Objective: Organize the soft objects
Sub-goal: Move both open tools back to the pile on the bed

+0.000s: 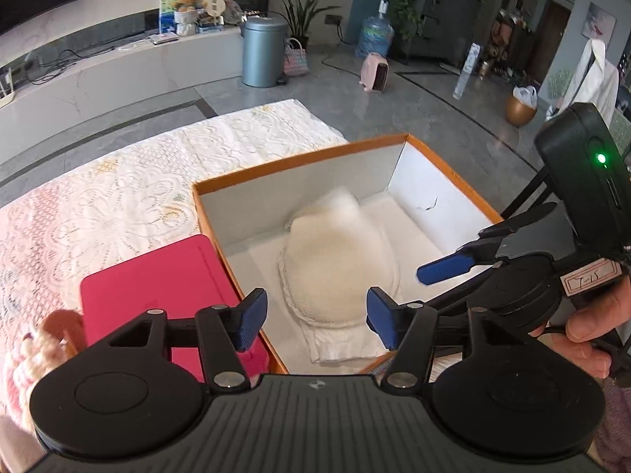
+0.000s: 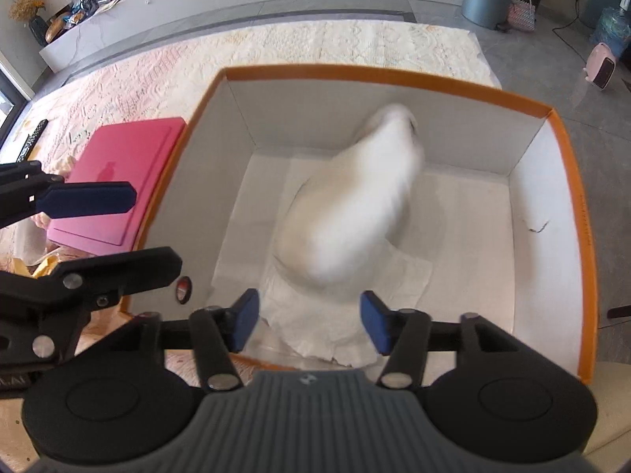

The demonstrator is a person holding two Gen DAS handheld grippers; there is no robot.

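Your left gripper [image 1: 315, 317] stands wide open with nothing between its pads, poised over the near edge of the orange box [image 1: 299, 159]. Your right gripper [image 2: 309, 325] is just as wide and empty. The white knit hat [image 1: 339, 264] lies inside the box on white cloth [image 1: 347, 345], blurred in the right view. A pink case [image 1: 157, 280] sits beside the box.

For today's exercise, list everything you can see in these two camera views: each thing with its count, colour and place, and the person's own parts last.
box: one, orange outside, white inside, on the cloth
knit item: one, cream, blurred, inside the box on white paper
pink board: one, beside the box
cloth: one, cream lace, under everything
bin: one, grey, on the floor
left gripper: open, over the box
right gripper: open, over the box
hand: one, holding the right gripper
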